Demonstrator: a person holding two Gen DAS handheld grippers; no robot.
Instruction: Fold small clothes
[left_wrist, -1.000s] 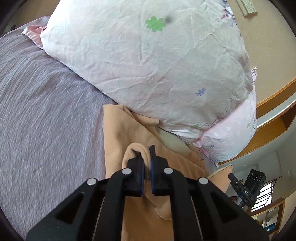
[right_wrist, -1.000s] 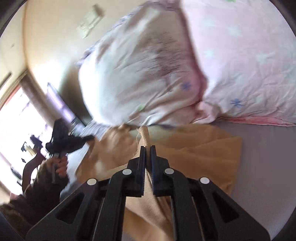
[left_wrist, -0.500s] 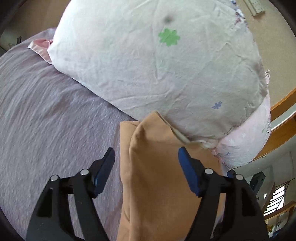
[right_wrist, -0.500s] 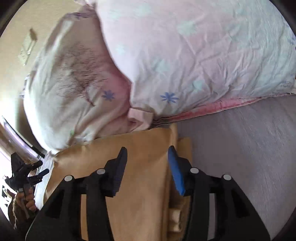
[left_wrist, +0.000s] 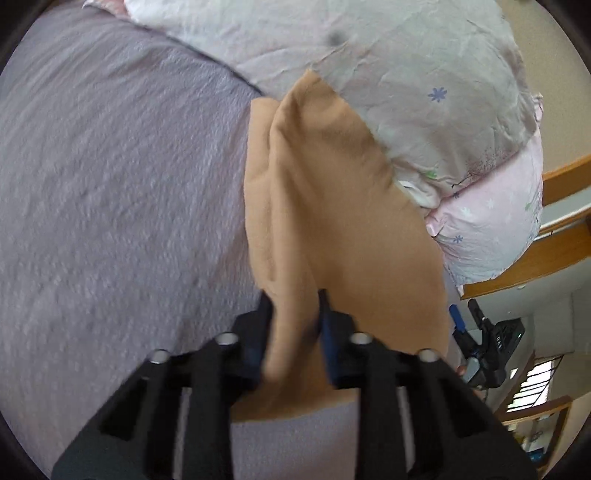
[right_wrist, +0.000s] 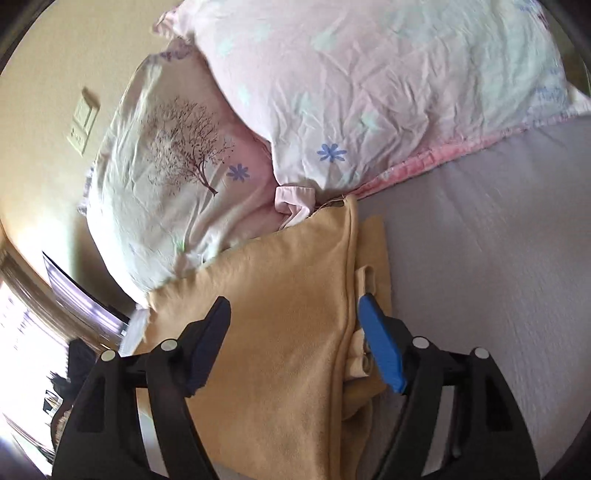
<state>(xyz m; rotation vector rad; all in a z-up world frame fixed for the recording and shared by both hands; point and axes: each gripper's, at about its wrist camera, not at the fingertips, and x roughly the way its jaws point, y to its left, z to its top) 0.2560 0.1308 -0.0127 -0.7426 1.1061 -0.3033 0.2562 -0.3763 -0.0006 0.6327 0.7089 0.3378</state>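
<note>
My left tongs (left_wrist: 293, 314) pinch a ridge of the tan garment (left_wrist: 332, 206) lying on the bed (left_wrist: 110, 184) against the pillows (right_wrist: 332, 92), my right tongs (right_wrist: 295, 332) gape over it, mid-fold; next, I judge, the right must grip an edge.

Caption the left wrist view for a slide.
Left gripper pinching a fold of tan garment on the bed, beside pillows.
</note>
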